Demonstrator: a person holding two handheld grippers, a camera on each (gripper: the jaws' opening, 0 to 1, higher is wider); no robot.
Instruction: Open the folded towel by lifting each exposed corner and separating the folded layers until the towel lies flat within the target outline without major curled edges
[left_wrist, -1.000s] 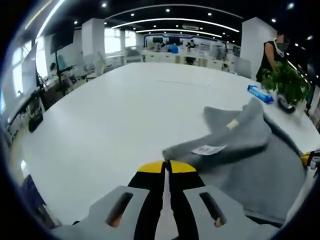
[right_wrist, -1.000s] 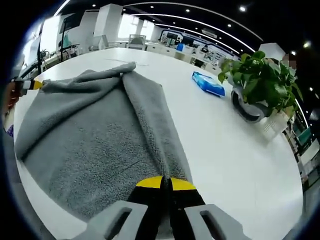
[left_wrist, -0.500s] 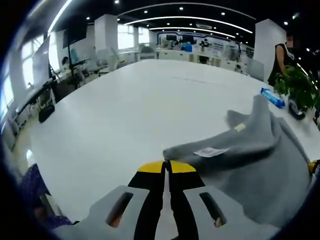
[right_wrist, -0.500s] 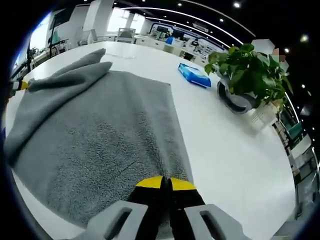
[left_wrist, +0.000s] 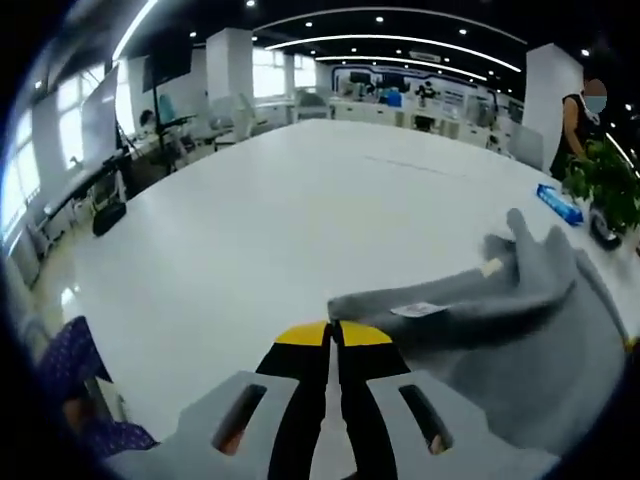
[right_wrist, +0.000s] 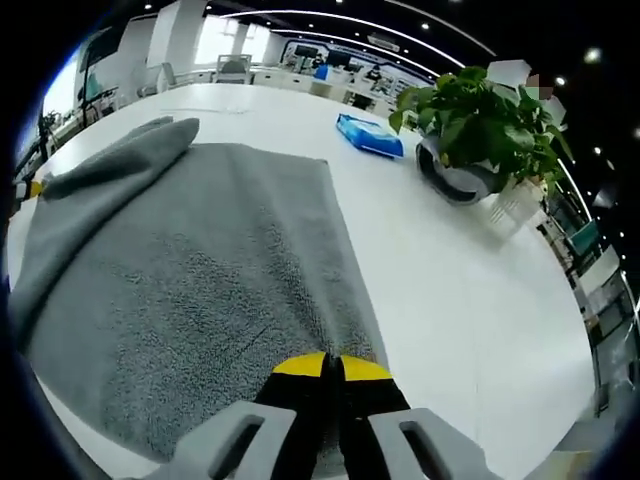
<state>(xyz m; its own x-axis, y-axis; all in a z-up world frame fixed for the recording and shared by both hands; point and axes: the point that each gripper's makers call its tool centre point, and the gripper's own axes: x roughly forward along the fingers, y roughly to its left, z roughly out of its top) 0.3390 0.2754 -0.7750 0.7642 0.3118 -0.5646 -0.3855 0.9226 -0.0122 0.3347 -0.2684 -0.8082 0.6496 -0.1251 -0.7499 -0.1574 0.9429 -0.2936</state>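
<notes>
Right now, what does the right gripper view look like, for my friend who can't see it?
The right gripper, fingers shut, pinches the near edge of a grey towel spread over a white table, with a folded part at its far left. Beyond the towel sit a leafy potted plant and a blue packet.

Soft, fuzzy grey cloth towel (right_wrist: 190, 270) with a small white paper-like tag (left_wrist: 420, 309). Smooth, shiny white desk (left_wrist: 260, 230). Matt grey plastic gripper (right_wrist: 331, 368), yellow tips.
</notes>
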